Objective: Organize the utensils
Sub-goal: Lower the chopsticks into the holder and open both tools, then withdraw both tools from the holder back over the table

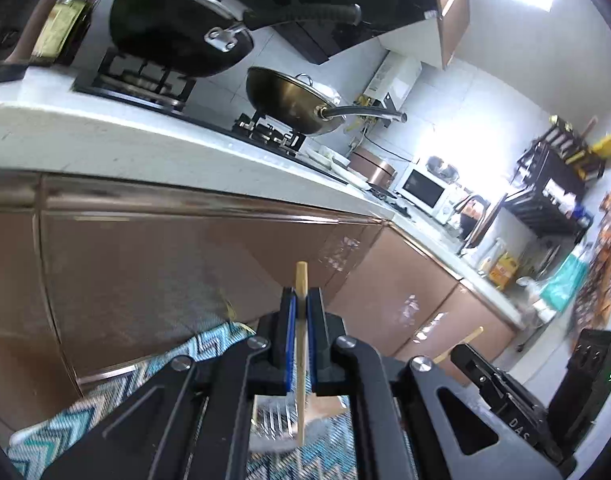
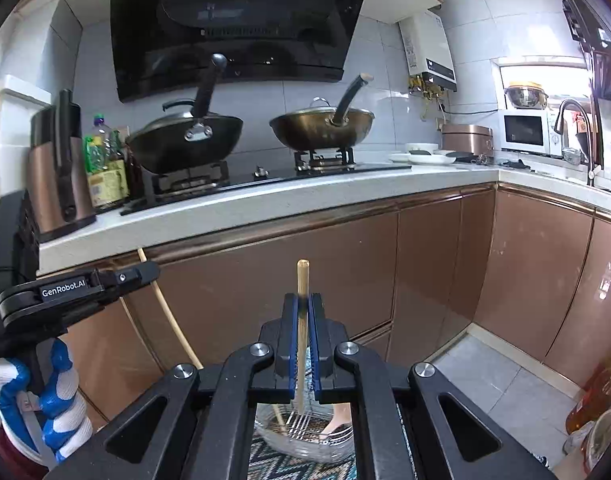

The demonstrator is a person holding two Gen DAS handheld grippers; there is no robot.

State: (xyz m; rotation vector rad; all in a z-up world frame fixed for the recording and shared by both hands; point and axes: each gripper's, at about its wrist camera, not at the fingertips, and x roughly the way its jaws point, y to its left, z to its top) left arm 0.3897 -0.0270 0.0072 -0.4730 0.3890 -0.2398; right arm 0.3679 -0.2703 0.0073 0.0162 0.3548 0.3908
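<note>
Before the white countertop [image 2: 345, 190] and brown cabinets [image 2: 325, 264], both jaws grip chopsticks [image 2: 303, 308].

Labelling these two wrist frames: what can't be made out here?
- Left tool, left wrist view: shut on a chopstick; its lower end is hidden by the tool body.
- Right tool, right wrist view: shut on a second chopstick; its lower end blurs into the glass bowl.
- Bowl contents: seen only through the gap between the tool's arms; forks show, but no count.
- Where the utensils should go: no holder identifiable in either view.
</note>
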